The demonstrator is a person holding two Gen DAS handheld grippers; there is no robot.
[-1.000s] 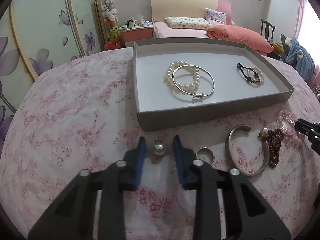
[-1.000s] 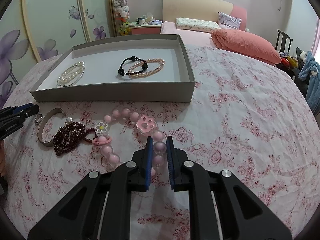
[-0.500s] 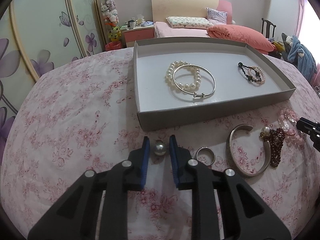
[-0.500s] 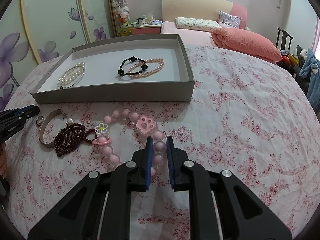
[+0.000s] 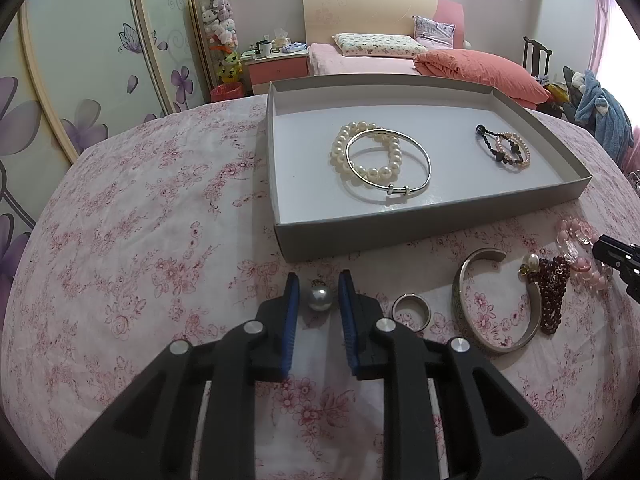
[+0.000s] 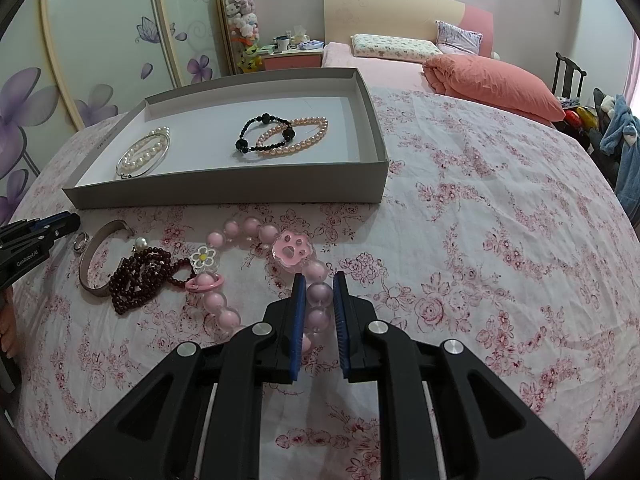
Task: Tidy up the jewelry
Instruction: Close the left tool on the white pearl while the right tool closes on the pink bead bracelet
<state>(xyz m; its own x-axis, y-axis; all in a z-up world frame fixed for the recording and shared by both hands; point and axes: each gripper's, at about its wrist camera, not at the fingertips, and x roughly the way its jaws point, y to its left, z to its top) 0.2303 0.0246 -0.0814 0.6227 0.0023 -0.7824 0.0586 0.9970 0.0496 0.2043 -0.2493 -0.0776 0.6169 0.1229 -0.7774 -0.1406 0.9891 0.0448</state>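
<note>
Pearl bead (image 5: 319, 299): lies on the floral cloth just near of the tray's near-left corner, between the 2 blue pads of the left gripper (image 5: 319, 296).
Left fingers: narrowed around the pearl bead, a thin gap visible on each side — the pads do not appear to press it.
Pink bead bracelet (image 6: 256, 236): large pink beads, a paw charm and a flower charm, lying on the cloth near of the tray, right of the other loose pieces.
Right gripper (image 6: 319, 294): its fingers are nearly closed, pads clamped on 1 pale bead of the pink bead bracelet.
Dark red bead string (image 6: 138, 280): heaped left of the pink bead bracelet, touching it.
Silver cuff (image 5: 496, 300): open bangle left of the dark red bead string, overlapping it.
Ring (image 5: 410, 313): between the pearl bead and the silver cuff, apart from both.
Tray (image 5: 400, 232): shallow grey box on the far side of the loose pieces — holds 4 bracelets.
Tray, left: pearl bracelet (image 5: 366, 152) with a thin silver bangle (image 5: 424, 160) lying over it.
Tray, right: black bead bracelet (image 6: 260, 134) overlapping a pink pearl bracelet (image 6: 304, 136).
Tabletop (image 6: 500, 240): covered in white cloth with pink flowers.
</note>
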